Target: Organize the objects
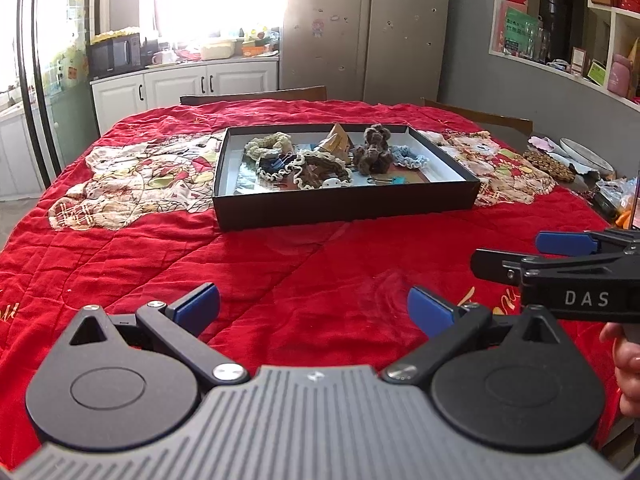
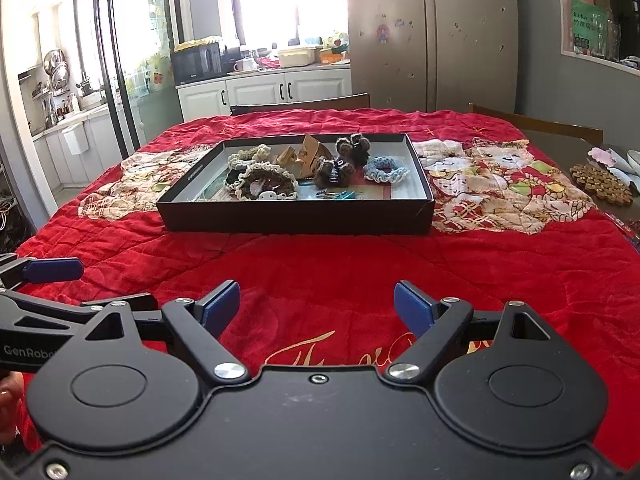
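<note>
Left wrist view: left tongs (image 1: pixel 314 308) spread, holding nothing, poised low over the red quilt (image 1: pixel 280 264) that covers the worktop, well short of the goods. Black tray (image 1: pixel 344 204), shallow-walled, gathers the lot in one place: cream crochet scrunchie (image 1: pixel 264 145), brown plush bear (image 1: pixel 374 148), blue crochet scrunchie (image 1: pixel 410 156), tan card piece (image 1: pixel 338 140), small clips, the pieces heaped and overlapping. Right tongs (image 1: pixel 520 254) enter side-on at the right edge; their gap reads poorly from here. Right wrist view: right tongs (image 2: pixel 316 306) spread, empty, likewise held back from the tray (image 2: pixel 296 220). The near wall hides the tray floor's front strip; clips (image 2: pixel 334 195) too small to sort. Scene fits goods already gathered, or awaiting sorting out.
</note>
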### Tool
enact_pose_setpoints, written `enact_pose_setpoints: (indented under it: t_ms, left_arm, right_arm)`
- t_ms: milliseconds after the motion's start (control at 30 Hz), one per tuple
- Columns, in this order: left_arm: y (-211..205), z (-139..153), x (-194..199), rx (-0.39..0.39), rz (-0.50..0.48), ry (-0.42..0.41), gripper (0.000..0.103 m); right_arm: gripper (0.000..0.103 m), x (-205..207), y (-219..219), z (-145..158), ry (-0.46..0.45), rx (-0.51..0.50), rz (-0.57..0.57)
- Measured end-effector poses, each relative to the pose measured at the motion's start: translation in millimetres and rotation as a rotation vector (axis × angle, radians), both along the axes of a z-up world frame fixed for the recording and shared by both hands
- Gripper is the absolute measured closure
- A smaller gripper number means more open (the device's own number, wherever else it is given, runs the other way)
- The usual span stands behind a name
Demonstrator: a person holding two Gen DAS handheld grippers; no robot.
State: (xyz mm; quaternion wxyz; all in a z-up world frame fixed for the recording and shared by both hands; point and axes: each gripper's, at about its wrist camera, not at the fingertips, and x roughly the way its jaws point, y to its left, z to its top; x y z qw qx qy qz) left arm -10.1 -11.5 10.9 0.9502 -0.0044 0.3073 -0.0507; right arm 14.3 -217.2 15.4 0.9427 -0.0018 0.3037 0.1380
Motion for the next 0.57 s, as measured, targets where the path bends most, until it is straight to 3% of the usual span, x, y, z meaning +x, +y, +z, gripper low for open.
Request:
enact_pose_setpoints:
  t_ms: [567]
  left_arm:
    - [-3.1,-3.8,0.8,0.006,-0.022,-0.009,0.0]
  right_arm:
    - [0.019,4.0,3.1,-8.3,0.027,-0.008,0.007]
